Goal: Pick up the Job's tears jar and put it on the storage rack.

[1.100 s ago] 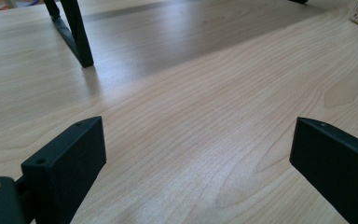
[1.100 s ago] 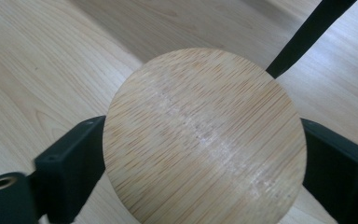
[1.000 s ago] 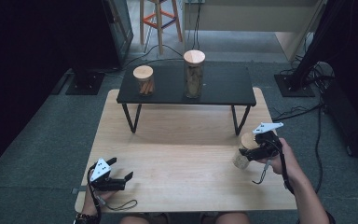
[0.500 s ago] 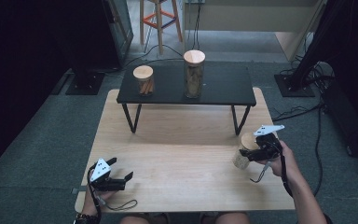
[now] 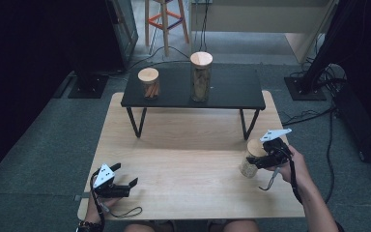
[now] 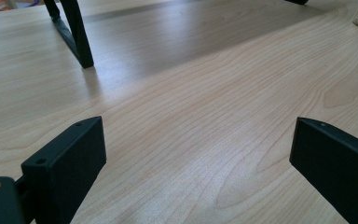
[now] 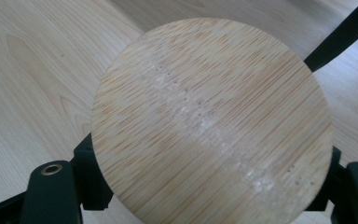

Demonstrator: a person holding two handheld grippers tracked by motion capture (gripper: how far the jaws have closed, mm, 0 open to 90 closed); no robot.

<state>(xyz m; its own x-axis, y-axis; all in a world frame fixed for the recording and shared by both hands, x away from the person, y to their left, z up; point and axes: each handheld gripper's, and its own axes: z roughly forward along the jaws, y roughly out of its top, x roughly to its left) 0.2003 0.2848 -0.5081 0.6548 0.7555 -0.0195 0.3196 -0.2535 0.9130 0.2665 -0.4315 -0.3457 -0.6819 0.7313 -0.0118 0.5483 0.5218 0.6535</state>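
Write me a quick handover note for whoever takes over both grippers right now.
Right gripper: shut on the glass jar with the round bamboo lid, which is at the right side of the light wooden table; whether it rests on the table or is lifted is unclear.
Left gripper: open, holding nothing, low over the table's near-left corner.
Two other bamboo-lidded jars, a short one and a tall one, stand on the black raised shelf.
Done: jar gripped. Left: probably placing it on the shelf beside the others.

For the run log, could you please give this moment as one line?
right gripper: shut on jar, on table | left gripper: open, idle | two jars on black shelf
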